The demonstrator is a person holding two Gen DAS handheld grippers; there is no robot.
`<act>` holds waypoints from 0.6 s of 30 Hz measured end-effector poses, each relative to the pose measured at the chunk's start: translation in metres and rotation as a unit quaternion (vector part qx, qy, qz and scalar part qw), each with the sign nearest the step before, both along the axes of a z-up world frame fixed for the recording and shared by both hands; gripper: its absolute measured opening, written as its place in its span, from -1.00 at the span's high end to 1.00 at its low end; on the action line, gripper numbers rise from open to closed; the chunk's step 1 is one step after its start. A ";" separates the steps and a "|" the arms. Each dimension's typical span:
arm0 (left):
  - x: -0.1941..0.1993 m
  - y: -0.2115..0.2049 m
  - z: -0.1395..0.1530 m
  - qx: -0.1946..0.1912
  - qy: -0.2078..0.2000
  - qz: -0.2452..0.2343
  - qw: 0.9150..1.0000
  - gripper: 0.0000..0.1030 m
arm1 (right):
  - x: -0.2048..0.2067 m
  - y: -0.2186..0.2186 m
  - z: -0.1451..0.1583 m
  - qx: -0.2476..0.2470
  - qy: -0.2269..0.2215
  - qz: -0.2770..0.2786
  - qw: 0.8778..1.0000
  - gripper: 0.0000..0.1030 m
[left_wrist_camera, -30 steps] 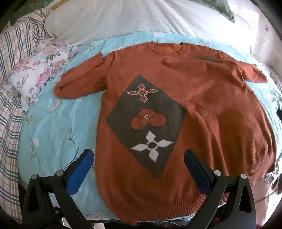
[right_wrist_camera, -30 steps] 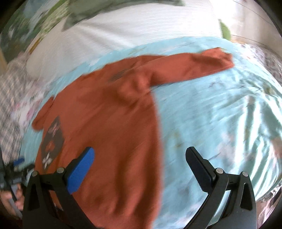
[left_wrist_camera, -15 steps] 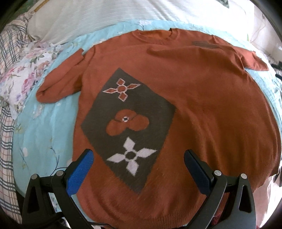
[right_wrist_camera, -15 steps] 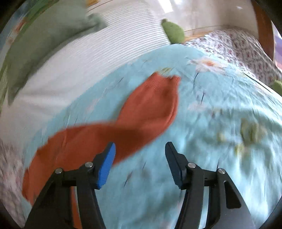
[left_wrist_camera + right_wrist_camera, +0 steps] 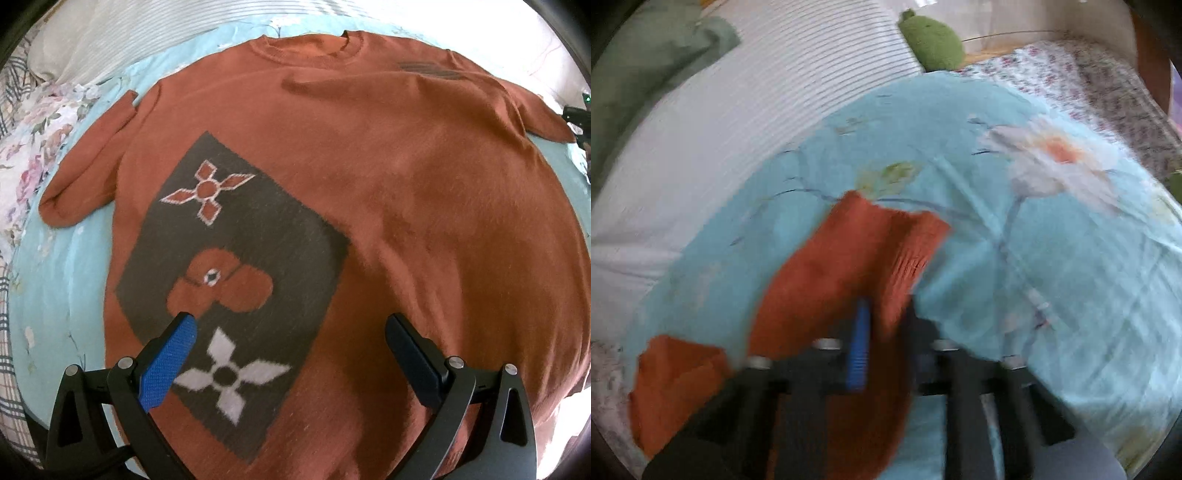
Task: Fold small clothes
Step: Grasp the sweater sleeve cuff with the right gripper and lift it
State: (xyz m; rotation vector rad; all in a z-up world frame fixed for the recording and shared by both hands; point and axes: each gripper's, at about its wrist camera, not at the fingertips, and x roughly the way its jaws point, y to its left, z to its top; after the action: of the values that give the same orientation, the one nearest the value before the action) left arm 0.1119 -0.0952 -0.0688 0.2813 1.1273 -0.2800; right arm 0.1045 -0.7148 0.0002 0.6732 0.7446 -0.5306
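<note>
Orange sweater sleeve is pinched as right tool closes; left tool gapes wide.

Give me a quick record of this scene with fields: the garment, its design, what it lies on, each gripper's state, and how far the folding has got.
garment: orange sweater, spread flat, front up
design: dark diamond panel with flower shapes
surface: light blue floral bedsheet
left gripper: open, above the sweater's lower front, gripping nothing
right gripper: jaws have just been closing, now shut on the sleeve near its cuff; view blurred
other sleeve: lying out to the side, unfolded
fold progress: no fold made yet
</note>
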 end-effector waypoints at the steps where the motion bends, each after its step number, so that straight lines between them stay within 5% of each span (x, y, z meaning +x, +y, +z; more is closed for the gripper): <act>1: 0.000 -0.001 0.001 -0.002 -0.001 -0.002 1.000 -0.99 | -0.001 0.008 0.005 -0.002 -0.010 0.007 1.000 0.81; 11: -0.014 0.003 0.011 -0.035 -0.018 -0.010 0.999 -0.99 | 0.024 0.178 0.082 -0.003 -0.140 0.160 0.977 0.83; 18: -0.020 0.024 0.019 -0.056 -0.026 0.008 0.998 -0.99 | 0.094 0.295 0.066 0.074 -0.162 0.272 0.946 0.83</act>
State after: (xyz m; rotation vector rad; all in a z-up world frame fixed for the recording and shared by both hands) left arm 0.0923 -0.0716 -0.0499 0.1789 1.0569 -0.3197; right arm 0.1985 -0.4202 0.0661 0.6394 0.6259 0.1427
